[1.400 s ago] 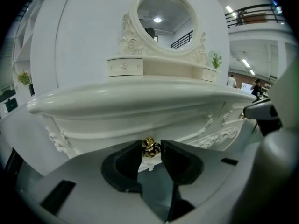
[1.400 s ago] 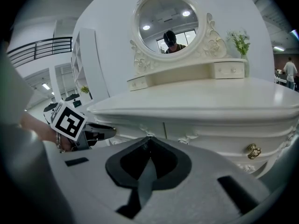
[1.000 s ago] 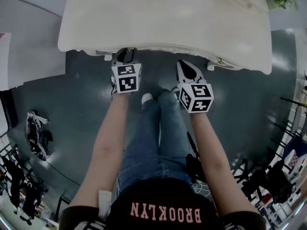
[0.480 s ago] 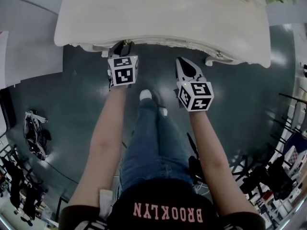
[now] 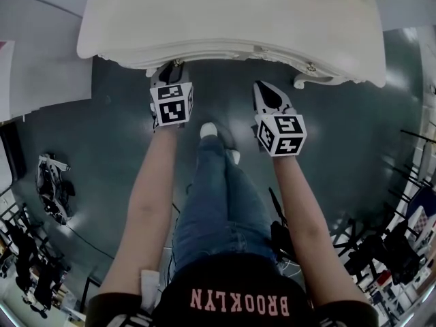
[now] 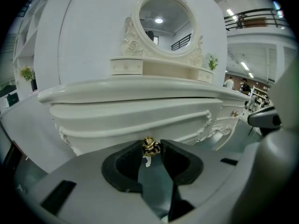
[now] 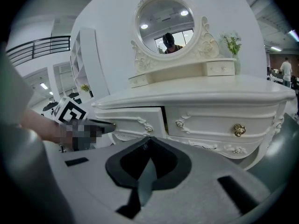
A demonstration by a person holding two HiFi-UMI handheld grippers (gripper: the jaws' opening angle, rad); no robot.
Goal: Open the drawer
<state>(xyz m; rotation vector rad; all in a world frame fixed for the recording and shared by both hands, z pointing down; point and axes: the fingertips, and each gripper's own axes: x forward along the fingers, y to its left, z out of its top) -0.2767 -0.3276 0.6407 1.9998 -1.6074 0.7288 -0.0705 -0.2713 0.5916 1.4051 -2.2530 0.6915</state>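
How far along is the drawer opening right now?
Done: the left gripper is clamped on the left drawer's gold knob; the right gripper is shut, empty. In hand: the right gripper view shows that drawer looking slightly proud of its neighbour. Left: pulling it well out.

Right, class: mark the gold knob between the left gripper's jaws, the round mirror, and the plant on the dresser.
knob (image 6: 150, 146), left gripper view, on its gold head.
mirror (image 6: 165, 22), left gripper view, middle of the glass.
plant (image 7: 232, 43), right gripper view, on its leaves.
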